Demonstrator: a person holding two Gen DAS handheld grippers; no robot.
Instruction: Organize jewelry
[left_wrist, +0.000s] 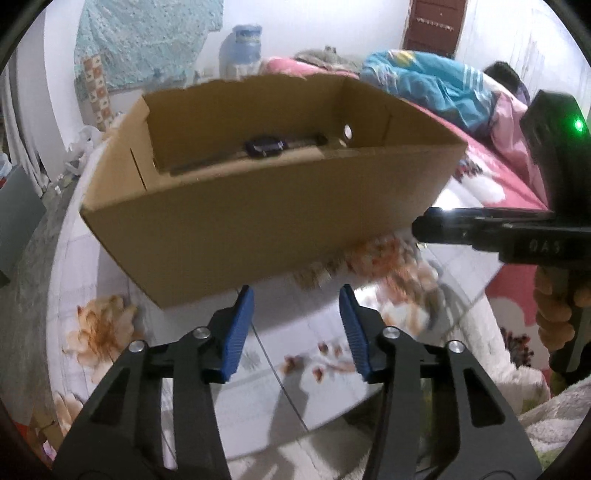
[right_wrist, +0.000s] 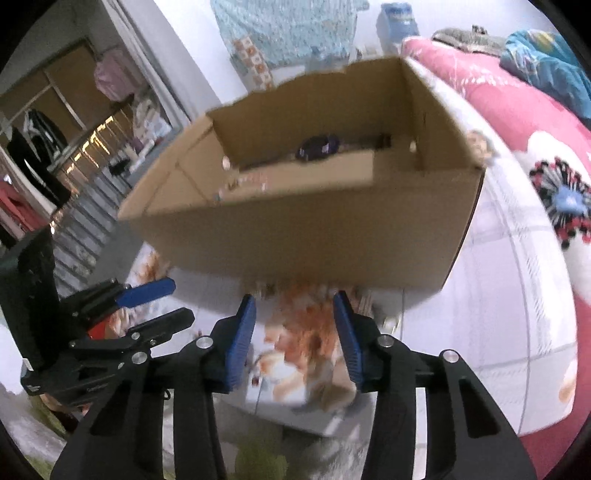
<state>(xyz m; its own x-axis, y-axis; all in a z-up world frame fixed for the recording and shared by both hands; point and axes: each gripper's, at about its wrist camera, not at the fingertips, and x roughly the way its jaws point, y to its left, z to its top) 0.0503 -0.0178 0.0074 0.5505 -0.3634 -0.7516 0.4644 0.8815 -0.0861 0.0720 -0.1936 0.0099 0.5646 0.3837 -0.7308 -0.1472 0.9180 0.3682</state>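
Left wrist view: one cardboard box (left_wrist: 258, 206) sits just ahead of both grippers' part-open, empty jaws, left gripper (left_wrist: 297, 295), right gripper (right_wrist: 294, 299), one dark watch (left_wrist: 266, 146) lying inside.

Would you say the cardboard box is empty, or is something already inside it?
Not empty. The open-topped box has a dark watch-like item lying on its floor; the right view also shows small pale bits inside, too blurred to identify.
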